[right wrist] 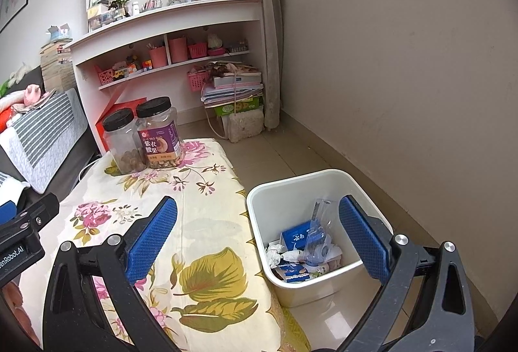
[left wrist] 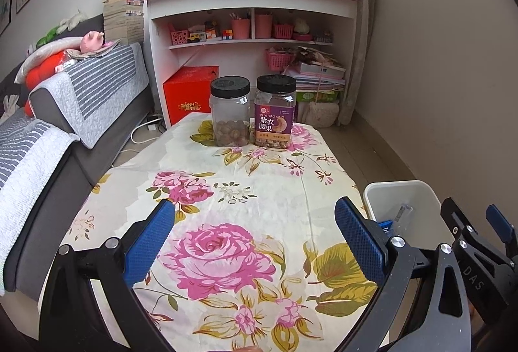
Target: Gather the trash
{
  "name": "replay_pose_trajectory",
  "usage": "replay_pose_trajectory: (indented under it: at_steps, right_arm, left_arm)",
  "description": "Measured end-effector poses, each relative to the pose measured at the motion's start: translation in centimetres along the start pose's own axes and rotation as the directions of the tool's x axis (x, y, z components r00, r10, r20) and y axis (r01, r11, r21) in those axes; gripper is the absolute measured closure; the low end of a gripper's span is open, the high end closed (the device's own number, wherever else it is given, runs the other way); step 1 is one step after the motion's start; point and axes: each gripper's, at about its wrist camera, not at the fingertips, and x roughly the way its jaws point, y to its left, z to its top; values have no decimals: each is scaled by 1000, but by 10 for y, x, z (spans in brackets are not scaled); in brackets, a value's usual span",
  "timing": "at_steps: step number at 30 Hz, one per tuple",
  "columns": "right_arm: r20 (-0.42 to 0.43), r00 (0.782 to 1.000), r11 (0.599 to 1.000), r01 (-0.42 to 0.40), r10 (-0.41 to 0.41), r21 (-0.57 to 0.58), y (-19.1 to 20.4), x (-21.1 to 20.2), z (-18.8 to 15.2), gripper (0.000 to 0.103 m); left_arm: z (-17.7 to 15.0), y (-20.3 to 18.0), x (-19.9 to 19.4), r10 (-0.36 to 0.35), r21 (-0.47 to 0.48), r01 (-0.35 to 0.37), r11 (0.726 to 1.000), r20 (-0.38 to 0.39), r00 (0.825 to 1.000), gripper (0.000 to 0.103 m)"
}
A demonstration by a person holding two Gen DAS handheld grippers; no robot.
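A white trash bin (right wrist: 259, 216) stands on the floor beside the table's right edge. It holds crumpled paper, blue packets and a clear plastic wrapper (right wrist: 315, 238). My right gripper (right wrist: 259, 229) hovers open above the bin's near rim and the table edge, nothing between its blue pads (right wrist: 152, 238). My left gripper (left wrist: 255, 235) is open over the floral tablecloth (left wrist: 226, 190), empty. In the left wrist view the bin (left wrist: 408, 190) shows at right, with the right gripper (left wrist: 498, 229) over it.
Two black-lidded jars stand at the table's far end: a clear one (left wrist: 230, 112) with nuts and a purple-labelled one (left wrist: 275, 112). A grey sofa (left wrist: 48, 158) runs along the left. Behind are a white shelf unit (left wrist: 252, 2), a red box (left wrist: 189, 93) and stacked books (right wrist: 233, 86).
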Motion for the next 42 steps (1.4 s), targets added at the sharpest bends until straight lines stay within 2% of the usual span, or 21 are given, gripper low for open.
replay_pose_trajectory:
  at_steps: [15,42]
  right_arm:
    - [-17,1000,1000,-16,15,-10,-2,4,1,7]
    - [-31,999,999,-30,29,-11,-4,9,1,7]
  left_arm:
    - [-1,1,4,11,-9,-11,1000,-11,1000,7]
    - [-4,-3,5,-18,5,18,1000,2,1000,7]
